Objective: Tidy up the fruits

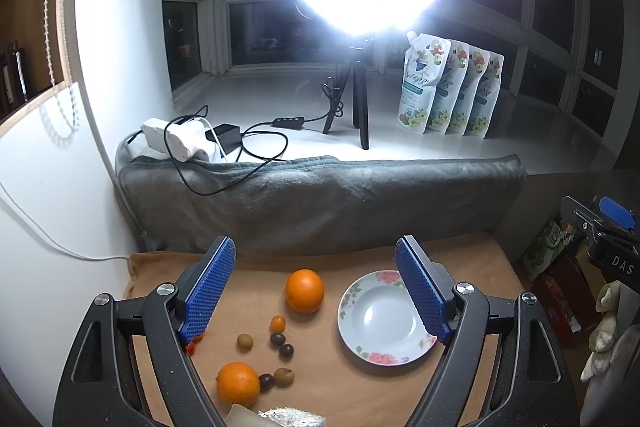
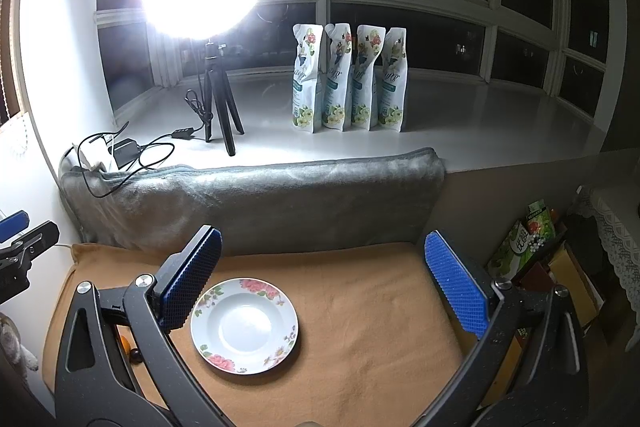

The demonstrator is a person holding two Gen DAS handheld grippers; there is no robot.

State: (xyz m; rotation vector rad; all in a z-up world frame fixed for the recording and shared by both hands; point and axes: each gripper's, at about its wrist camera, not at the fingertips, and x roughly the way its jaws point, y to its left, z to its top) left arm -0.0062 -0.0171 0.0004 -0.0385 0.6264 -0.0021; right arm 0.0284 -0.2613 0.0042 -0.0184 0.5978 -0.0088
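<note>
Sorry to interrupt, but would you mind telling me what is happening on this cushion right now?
A person holds a hand-held gripper in each hand above an orange cloth, and neither has picked anything up. The left hand-held gripper is open over the scattered fruit: the far orange, the near orange and several small fruits between them. The right hand-held gripper is open too, hovering by the floral plate, which has nothing on it yet.

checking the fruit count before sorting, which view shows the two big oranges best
The left wrist view: both oranges lie in full sight on the tan cloth, the far orange beside the plate and the near orange. The right wrist view shows only an orange sliver behind its left finger.
</note>
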